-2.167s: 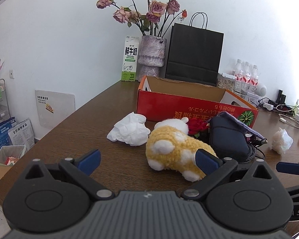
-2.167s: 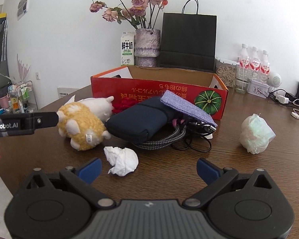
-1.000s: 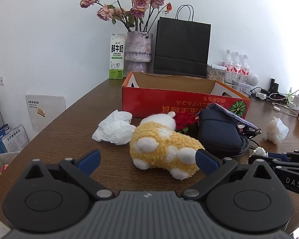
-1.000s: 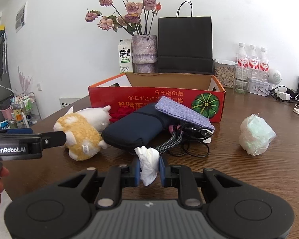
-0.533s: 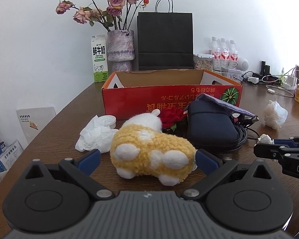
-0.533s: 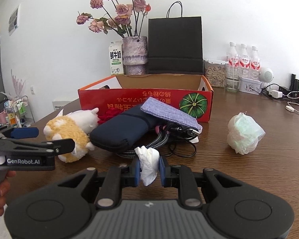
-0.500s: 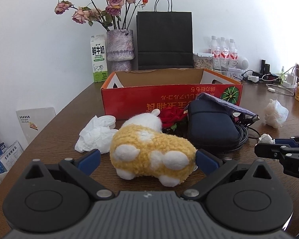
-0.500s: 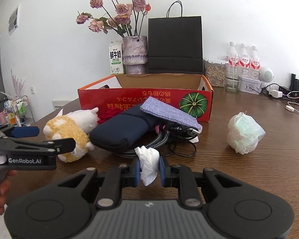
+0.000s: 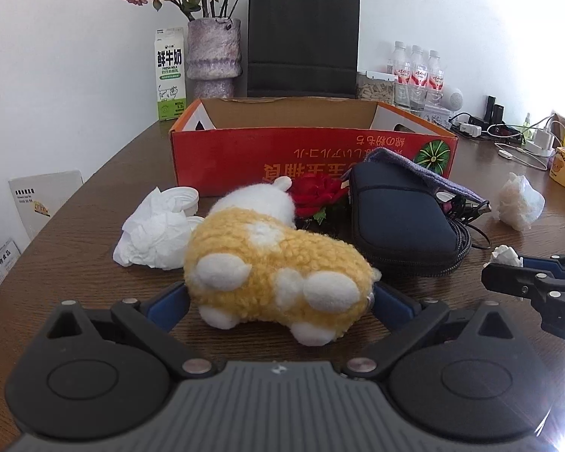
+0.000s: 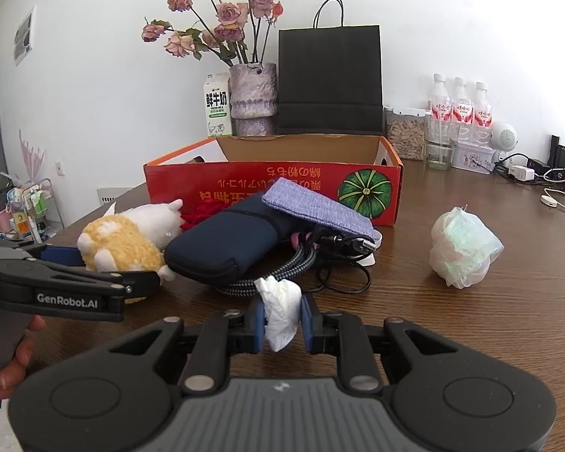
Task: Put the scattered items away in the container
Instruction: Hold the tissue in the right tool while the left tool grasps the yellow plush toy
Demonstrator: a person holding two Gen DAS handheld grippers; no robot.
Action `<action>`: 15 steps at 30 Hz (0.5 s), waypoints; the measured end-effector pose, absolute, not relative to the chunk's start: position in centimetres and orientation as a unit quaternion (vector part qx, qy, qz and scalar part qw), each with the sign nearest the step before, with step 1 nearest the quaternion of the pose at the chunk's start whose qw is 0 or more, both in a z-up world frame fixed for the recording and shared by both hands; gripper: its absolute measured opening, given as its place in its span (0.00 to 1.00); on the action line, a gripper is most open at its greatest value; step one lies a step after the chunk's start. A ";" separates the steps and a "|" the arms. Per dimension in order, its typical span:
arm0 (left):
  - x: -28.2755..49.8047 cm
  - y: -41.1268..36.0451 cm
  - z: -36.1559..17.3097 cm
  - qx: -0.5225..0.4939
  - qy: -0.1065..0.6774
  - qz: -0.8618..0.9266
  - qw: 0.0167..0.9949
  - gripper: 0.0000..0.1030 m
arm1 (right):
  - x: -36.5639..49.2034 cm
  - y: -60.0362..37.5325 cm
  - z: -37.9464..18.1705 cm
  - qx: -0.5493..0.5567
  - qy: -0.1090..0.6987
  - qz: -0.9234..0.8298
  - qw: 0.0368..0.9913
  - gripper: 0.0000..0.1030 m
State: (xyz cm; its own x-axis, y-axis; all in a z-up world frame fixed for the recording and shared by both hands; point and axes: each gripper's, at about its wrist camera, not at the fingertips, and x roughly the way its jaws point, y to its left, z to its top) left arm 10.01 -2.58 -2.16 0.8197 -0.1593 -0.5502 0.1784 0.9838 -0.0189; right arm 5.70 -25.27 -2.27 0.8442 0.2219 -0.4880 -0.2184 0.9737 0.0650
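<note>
Bright, even daylight fills both views, and the white wall (image 9: 75, 56) is nearly washed out. Glare flares in the left view's lower right corner. Fisheye bending curves the desk (image 10: 508, 320) edges; dark vignette rims the corners. Shadows are soft.

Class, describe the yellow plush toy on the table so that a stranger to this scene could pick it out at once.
Find the red cardboard box on the brown table. In front of it, between crumpled white paper and a dark blue pouch, lies the plush toy. It alone is fuzzy, yellow with white patches and paws.
</note>
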 end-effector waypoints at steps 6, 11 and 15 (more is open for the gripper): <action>9.7 -2.8 -2.1 0.024 0.275 -0.067 0.959 1.00 | 5.8 -25.3 -2.3 0.003 0.256 0.116 0.960 0.18; 9.7 -2.9 -2.0 0.029 0.270 -0.062 0.960 1.00 | 5.8 -25.3 -2.5 0.002 0.257 0.118 0.959 0.18; 9.4 -3.1 -2.0 0.037 0.259 -0.061 0.963 1.00 | 5.8 -25.2 -2.7 0.003 0.259 0.118 0.959 0.18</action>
